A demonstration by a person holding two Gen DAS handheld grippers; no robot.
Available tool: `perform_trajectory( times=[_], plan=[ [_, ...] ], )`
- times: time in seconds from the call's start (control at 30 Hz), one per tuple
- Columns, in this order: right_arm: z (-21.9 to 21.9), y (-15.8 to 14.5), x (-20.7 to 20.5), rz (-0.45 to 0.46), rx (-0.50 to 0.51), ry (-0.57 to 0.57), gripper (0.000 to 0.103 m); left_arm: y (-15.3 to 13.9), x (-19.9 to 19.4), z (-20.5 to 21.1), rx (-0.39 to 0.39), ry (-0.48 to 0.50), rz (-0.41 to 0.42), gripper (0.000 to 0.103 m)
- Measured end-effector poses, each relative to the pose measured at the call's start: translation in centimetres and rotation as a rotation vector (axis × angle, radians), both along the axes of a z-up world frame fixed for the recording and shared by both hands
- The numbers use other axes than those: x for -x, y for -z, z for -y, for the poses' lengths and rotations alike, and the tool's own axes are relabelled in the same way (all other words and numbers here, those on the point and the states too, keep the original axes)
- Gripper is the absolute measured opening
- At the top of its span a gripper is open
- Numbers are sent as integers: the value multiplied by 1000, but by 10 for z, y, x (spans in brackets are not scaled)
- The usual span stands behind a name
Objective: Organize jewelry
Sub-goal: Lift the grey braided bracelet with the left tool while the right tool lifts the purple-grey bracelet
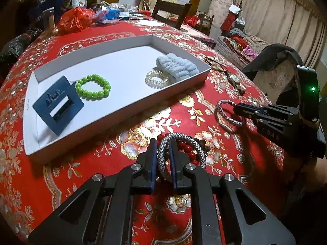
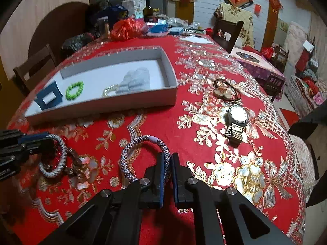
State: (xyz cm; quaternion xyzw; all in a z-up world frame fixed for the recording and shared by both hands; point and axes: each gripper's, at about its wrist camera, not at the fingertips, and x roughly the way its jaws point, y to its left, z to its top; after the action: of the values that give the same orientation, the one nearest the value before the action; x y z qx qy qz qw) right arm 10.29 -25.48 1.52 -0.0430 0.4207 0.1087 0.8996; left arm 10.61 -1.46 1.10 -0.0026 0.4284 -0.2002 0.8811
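Jewelry lies scattered over a red tablecloth (image 1: 184, 110) patterned with gold and silver flowers, some of it already inside a shallow white tray (image 1: 122, 120) at the left and centre of the left wrist view. At the tray's left end a blue hair clip (image 1: 58, 106) rests on its floor, just beside a green bead bracelet (image 1: 93, 86). Further right in the tray a clear coiled hair tie (image 1: 156, 78) touches a pale blue fluffy band (image 1: 176, 66) in the right-hand corner.

At the bottom centre of that view the left gripper (image 1: 163, 143) is clamped on a grey braided cord bracelet (image 1: 180, 140), its blue pads pressing either side of the cord. A red bead bracelet (image 1: 189, 148) lies under and beside the grey one, and some brown beads show just to its right.

In the right wrist view the right gripper (image 2: 168, 158) sits at the bottom centre, its fingers closed on a purple and white braided bracelet (image 2: 130, 157) that loops out to the left on the cloth. To the right of it a wristwatch (image 2: 237, 118) with a metal strap stands on the cloth, well apart from the tray. Above the watch, toward the middle of the frame, a pendant on a dark cord (image 2: 225, 90) lies flat on the cloth.
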Motion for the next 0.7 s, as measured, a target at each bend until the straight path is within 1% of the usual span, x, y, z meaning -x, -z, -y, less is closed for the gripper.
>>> perform_trajectory(
  times=[0.17, 0.27, 0.4, 0.47, 0.53, 0.7],
  plan=[
    [4, -11, 6, 22, -30, 10, 6, -10, 4, -17, 40, -43, 28, 10],
    [6, -12, 8, 16, -48, 21, 6, -8, 2, -26, 53, -62, 10, 8],
    [6, -15, 12, 17, -55, 30, 6, -9, 4, -24, 59, -49, 9, 8],
    [3, -16, 14, 19, -52, 22, 6, -9, 6, -20, 69, -33, 11, 10],
    [2, -16, 15, 16, -50, 17, 6, -8, 7, -14, 60, -15, 12, 12],
    [5, -16, 18, 16, -58, 17, 6, 0, 1, 2, 17, 19, -3, 13]
  ],
)
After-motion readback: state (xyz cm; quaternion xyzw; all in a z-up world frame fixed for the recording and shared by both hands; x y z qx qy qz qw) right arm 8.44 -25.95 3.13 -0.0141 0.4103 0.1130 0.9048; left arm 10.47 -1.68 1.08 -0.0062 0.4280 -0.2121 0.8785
